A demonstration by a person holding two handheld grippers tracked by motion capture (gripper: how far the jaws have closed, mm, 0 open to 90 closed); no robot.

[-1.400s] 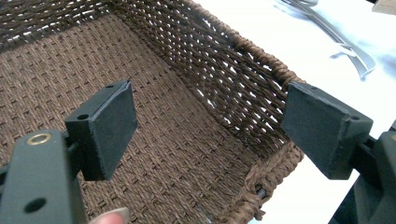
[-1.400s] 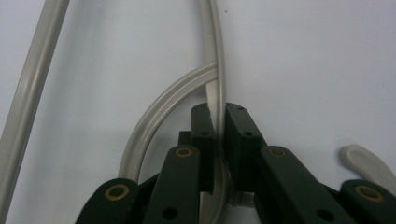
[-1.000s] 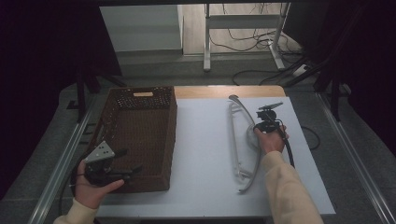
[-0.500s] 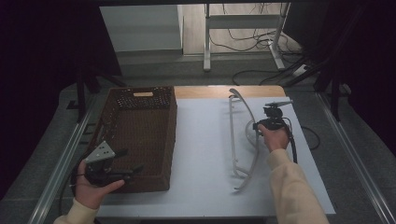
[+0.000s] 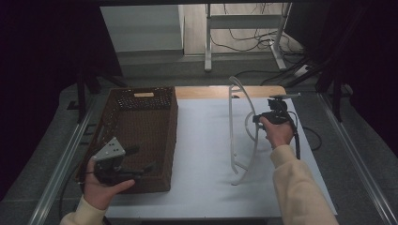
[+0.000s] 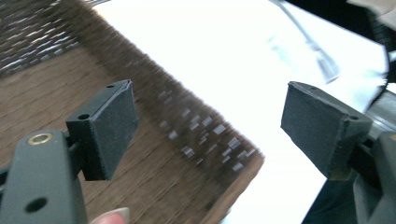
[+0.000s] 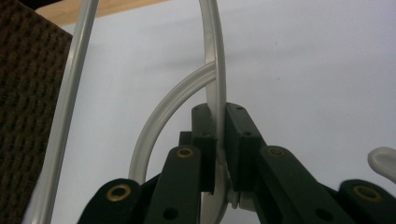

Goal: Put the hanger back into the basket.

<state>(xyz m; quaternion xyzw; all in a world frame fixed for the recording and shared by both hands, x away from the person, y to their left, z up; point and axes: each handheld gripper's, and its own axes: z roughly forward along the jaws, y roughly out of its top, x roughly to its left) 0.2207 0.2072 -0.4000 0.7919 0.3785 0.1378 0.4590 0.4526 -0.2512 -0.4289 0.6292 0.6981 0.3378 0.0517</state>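
Observation:
A white plastic hanger (image 5: 232,122) stands tilted up on the white table sheet (image 5: 202,154), its lower end still touching the sheet. My right gripper (image 5: 257,118) is shut on the hanger's hook, and in the right gripper view the pads of that gripper (image 7: 219,112) pinch the thin white hanger (image 7: 212,46). A brown woven basket (image 5: 171,136) sits at the left. My left gripper (image 5: 141,158) hovers open over its near right corner. In the left gripper view nothing lies between the jaws of that gripper (image 6: 215,116), with the basket (image 6: 46,93) below.
A wooden table edge (image 5: 206,92) runs along the back. Metal rails (image 5: 61,164) flank the table on both sides. Desk legs and cables (image 5: 244,42) stand on the floor behind. White sheet lies bare between basket and hanger.
My right gripper has risen with the hanger, tipping it from flat on the sheet to standing on its lower end. The left gripper has lifted slightly over the basket corner.

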